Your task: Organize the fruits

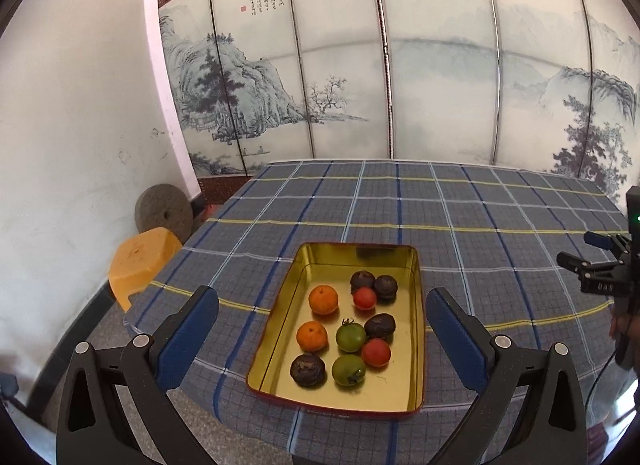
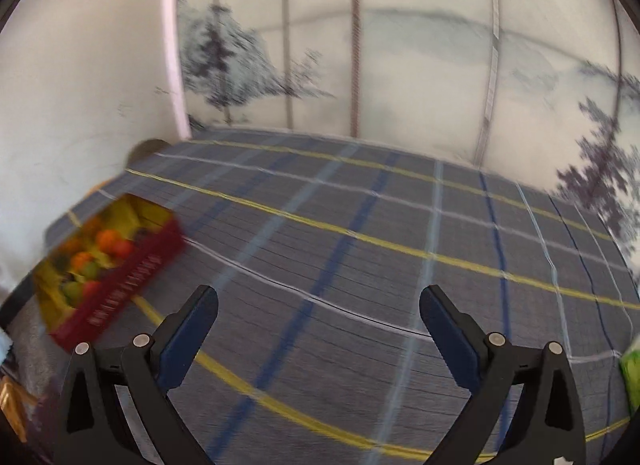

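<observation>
A gold tin tray with a red outer wall sits on the checked tablecloth near the front edge. It holds several fruits: two oranges, two red tomatoes, two green tomatoes and several dark brown fruits. My left gripper is open and empty, above the near side of the tray. My right gripper is open and empty over bare cloth; it shows in the left wrist view at the right edge. The tray lies blurred at the left of the right wrist view.
A painted folding screen stands behind the table. An orange stool and a round stone disc sit by the white wall to the left. A green thing shows at the right edge of the right wrist view.
</observation>
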Tool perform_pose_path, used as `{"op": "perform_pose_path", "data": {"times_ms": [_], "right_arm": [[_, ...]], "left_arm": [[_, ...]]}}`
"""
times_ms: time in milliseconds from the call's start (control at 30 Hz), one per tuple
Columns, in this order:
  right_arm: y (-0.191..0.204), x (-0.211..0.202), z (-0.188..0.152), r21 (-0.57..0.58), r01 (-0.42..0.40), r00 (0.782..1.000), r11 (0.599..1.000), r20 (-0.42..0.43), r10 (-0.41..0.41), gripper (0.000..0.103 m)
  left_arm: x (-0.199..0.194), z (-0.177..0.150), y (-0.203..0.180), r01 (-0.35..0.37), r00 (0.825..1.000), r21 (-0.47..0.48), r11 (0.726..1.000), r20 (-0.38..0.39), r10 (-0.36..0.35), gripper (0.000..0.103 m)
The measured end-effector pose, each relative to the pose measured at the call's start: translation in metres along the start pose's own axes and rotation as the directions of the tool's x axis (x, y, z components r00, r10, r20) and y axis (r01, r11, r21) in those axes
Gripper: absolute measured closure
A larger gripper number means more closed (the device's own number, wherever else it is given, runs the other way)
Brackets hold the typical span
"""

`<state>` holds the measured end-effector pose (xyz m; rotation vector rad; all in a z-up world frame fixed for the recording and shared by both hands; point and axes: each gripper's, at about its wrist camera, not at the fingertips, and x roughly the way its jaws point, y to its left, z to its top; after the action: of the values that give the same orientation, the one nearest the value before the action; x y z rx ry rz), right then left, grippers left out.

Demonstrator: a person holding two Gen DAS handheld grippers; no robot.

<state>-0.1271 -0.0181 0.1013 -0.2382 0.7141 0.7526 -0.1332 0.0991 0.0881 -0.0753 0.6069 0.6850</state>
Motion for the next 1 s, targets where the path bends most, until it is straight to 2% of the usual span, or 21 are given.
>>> {"op": "perform_pose_path", "data": {"times_ms": [67,167,367,433,633,1000], "right_arm": [[-0.032,0.024,-0.006,0.030,0.070,0.994,0.997,-0.087,-0.067,0.002],[-0.080,0.054,-0.016,0.078,0.133,0.975,0.988,-0.190,-0.117,0.002],[-0.126,0.092,-0.019,0.093,0.193,0.942,0.977,-0.295,-0.158,0.002],[-0.134,0.101,-0.019,0.088,0.173,0.942,0.981,-0.307,-0.139,0.001],[-0.149,0.114,-0.009,0.082,0.112,0.958,0.990,-0.274,-0.086,0.000],[-0.153,0.116,-0.008,0.078,0.108,0.958,0.991,-0.274,-0.082,0.000]], "left_arm": [[0.005,0.001,-0.003,-0.005,1.000,0.003,1.000,-0.012,0.005,0.000],[0.012,0.003,-0.006,-0.028,0.999,0.015,1.000,-0.023,0.028,0.000],[0.027,0.010,-0.014,-0.067,0.997,0.042,0.997,-0.044,0.069,0.000],[0.032,0.011,-0.015,-0.067,0.996,0.040,0.997,-0.057,0.069,0.000],[0.051,0.015,-0.014,-0.065,0.992,0.026,0.998,-0.108,0.067,0.000],[0.070,0.011,-0.011,-0.069,0.989,0.021,0.997,-0.132,0.071,0.000]]}}
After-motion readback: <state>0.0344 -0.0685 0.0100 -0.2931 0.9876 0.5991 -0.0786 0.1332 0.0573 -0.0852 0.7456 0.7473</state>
